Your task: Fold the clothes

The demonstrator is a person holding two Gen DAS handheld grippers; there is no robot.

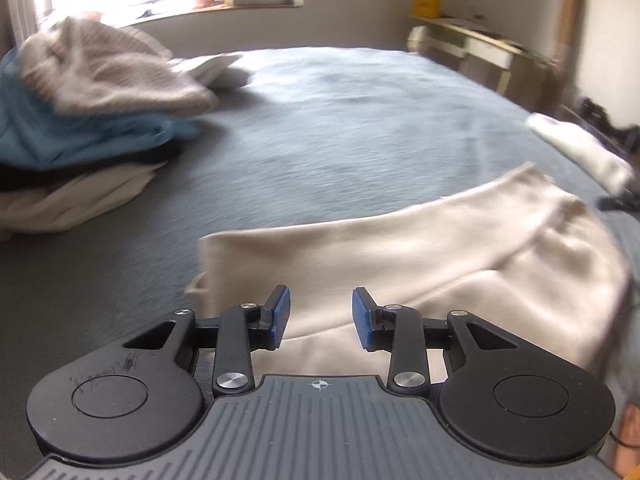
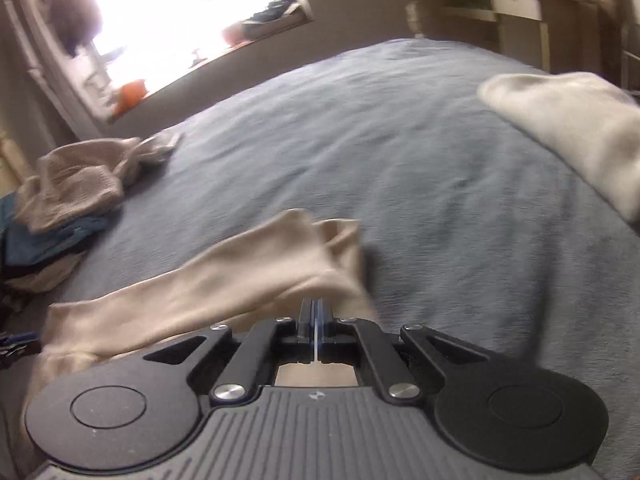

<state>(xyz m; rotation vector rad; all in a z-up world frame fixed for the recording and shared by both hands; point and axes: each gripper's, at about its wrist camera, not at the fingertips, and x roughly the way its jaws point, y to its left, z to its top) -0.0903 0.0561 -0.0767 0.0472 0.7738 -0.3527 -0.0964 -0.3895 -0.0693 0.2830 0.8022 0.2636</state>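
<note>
A cream garment [image 1: 400,248] lies partly folded on the grey-blue bedspread [image 1: 340,120]. My left gripper [image 1: 321,316] hovers over its near edge, open, its blue pads [image 1: 280,314] apart with nothing pinched between them. In the right wrist view the same cream garment [image 2: 224,276] stretches leftward from my right gripper [image 2: 316,312]. That gripper's jaws are pressed together on a bunched fold of the cloth, which is lifted a little off the bedspread [image 2: 400,160]. The images are blurred by motion.
A heap of clothes [image 1: 80,120], with beige knit on top of blue and white pieces, sits at the bed's left. A white cloth [image 1: 580,152] lies near the right edge. A windowsill [image 1: 224,4] and a wooden desk [image 1: 480,44] stand beyond the bed.
</note>
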